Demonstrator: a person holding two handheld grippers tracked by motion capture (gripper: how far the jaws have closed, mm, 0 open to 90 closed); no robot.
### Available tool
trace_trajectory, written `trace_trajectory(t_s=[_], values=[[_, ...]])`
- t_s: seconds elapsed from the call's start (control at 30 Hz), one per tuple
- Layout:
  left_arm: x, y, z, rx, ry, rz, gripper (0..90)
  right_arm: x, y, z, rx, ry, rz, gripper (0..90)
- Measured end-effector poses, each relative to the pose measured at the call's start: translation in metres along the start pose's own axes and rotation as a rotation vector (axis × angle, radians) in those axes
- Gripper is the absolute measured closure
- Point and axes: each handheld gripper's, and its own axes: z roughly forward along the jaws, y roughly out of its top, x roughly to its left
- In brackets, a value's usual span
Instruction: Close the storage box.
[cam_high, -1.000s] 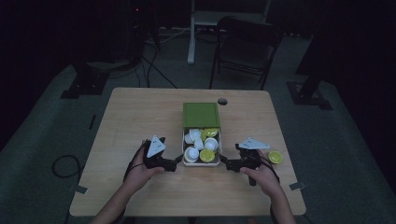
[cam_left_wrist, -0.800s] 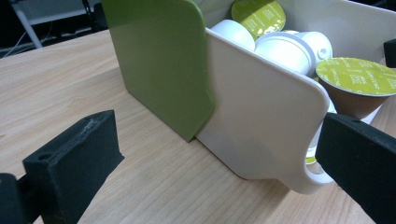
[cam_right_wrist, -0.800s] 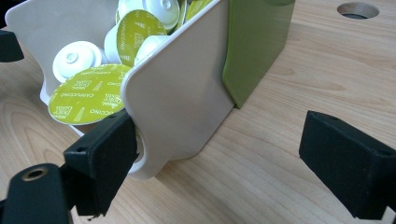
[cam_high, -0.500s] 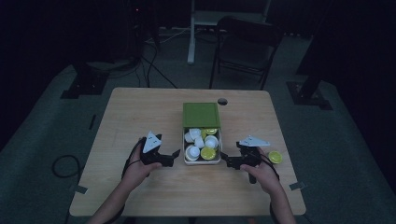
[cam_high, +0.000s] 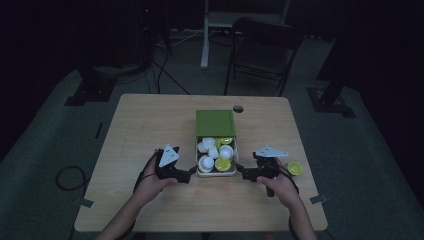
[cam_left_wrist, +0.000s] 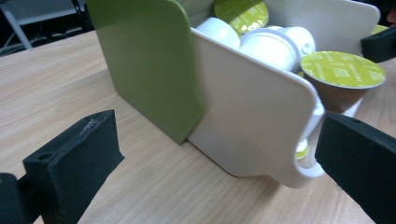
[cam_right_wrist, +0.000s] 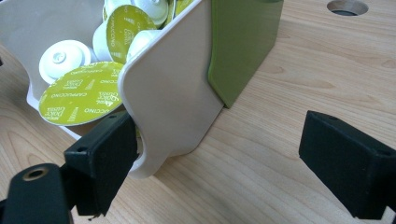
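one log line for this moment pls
left gripper: open, at white capsule drawer front corner | right gripper: open, opposite corner | green sleeve: drawer pulled out

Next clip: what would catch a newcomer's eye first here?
Probably the white drawer pulled out of its green box at mid-table, heaped with white and lime-lidded coffee capsules. The left gripper and right gripper flank its front corners, jaws spread, with a jaw at each corner. One stray lime capsule lies on the table to the right of the person's right hand.
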Motion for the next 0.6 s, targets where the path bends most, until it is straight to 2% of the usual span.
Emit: trace_trajectory(t_s=[0.6], values=[[0.0031, 0.0047, 0.0069, -0.002, -0.001, -0.003, 0.3, -0.0009, 0.0019, 0.0020, 0.002, 0.002, 0.000, 11.2]])
